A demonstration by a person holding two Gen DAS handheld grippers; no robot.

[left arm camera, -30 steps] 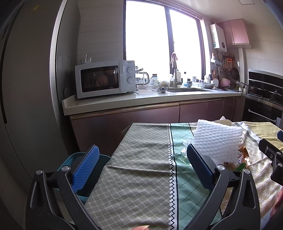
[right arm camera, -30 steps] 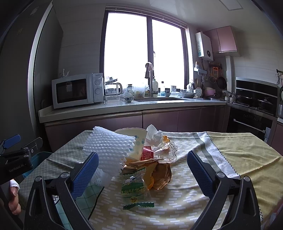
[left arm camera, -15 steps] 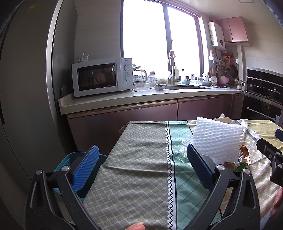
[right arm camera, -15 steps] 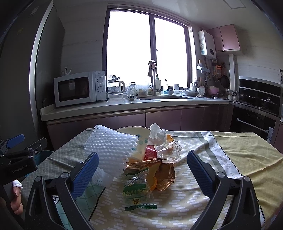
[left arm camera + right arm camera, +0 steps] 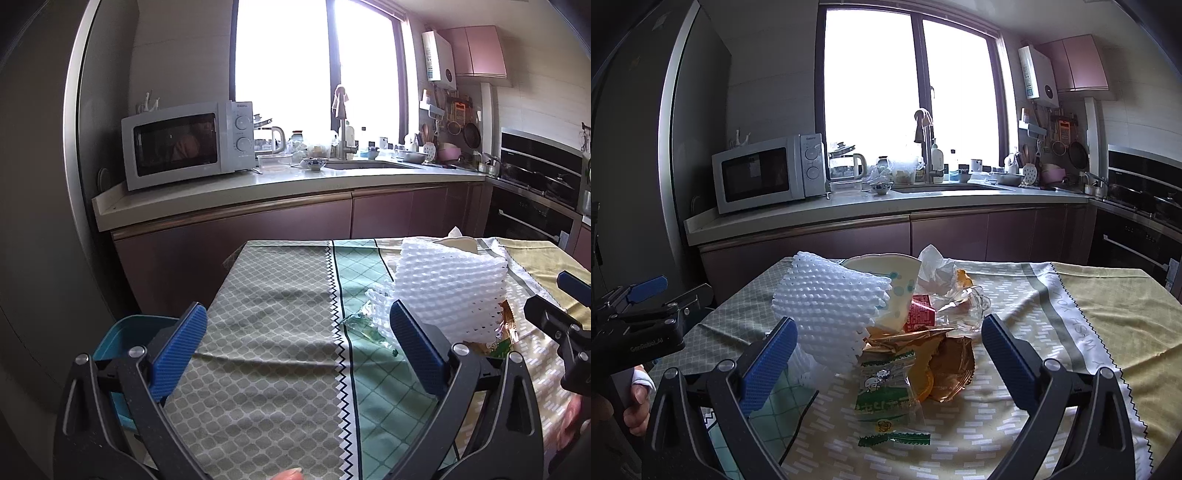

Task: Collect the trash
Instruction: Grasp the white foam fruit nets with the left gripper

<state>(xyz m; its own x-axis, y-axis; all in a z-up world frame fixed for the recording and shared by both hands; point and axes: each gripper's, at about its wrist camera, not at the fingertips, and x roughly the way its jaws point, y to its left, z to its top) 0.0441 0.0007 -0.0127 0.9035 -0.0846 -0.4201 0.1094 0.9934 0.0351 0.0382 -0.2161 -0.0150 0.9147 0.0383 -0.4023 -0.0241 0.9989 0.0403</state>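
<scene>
Trash pile (image 5: 901, 332) between spread gripper (image 5: 886, 350) fingers

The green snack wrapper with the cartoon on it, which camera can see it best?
The right wrist camera. There the green snack wrapper lies in full view at the front of the trash pile, between the open fingers. In the left wrist view only a green corner peeks out beneath the white foam net.

A heap of trash lies on the tablecloth: a white foam net sleeve (image 5: 831, 306) leans over a cream paper cup (image 5: 894, 291), with crumpled tissue (image 5: 934, 266), clear plastic (image 5: 964, 306), a brown wrapper (image 5: 949, 365) and a green-printed packet (image 5: 886, 398) in front
</scene>
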